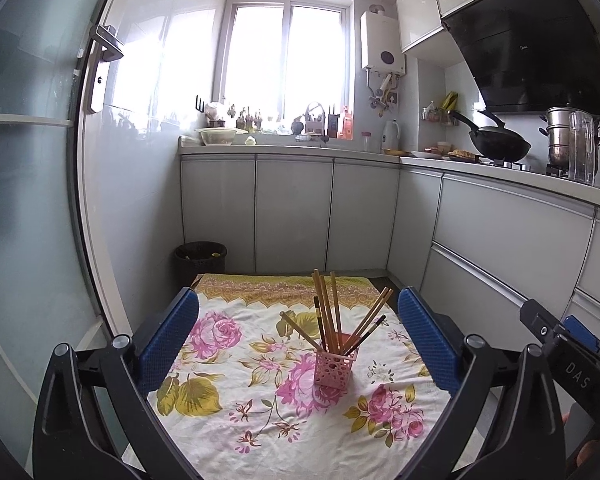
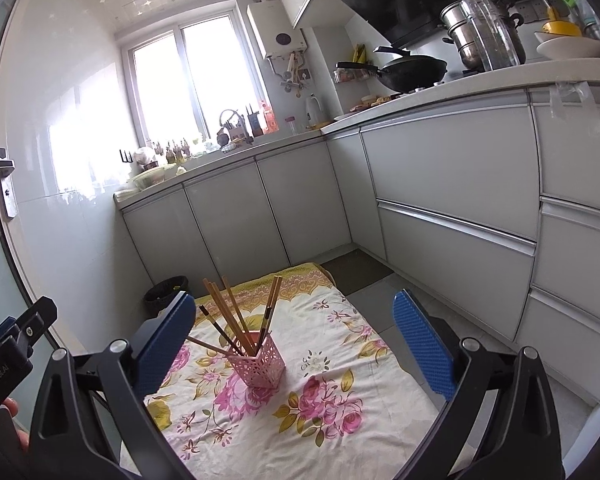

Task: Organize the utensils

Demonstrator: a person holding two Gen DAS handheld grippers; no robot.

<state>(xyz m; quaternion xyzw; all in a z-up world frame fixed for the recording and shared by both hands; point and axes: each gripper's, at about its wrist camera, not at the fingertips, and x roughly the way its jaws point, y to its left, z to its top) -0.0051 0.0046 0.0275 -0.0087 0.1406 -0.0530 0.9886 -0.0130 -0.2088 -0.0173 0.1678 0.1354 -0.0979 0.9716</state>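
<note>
A pink perforated holder (image 1: 335,368) (image 2: 258,364) stands upright on a floral cloth (image 1: 260,400) (image 2: 320,420). Several wooden and dark chopsticks (image 1: 332,312) (image 2: 236,320) lean out of it in different directions. My left gripper (image 1: 298,340) is open, its blue pads wide apart, with the holder a little ahead between them. My right gripper (image 2: 296,344) is open too, and the holder sits ahead nearer its left pad. Neither gripper touches the holder or holds anything. The right gripper's body (image 1: 568,344) shows at the right edge of the left wrist view.
The cloth covers a low surface on the kitchen floor. A dark bin (image 1: 200,260) (image 2: 166,292) stands behind it at the left. Grey cabinets (image 1: 292,212) run along the back and right. A glass door (image 1: 32,200) is close on the left. A finger (image 2: 14,410) shows at the lower left.
</note>
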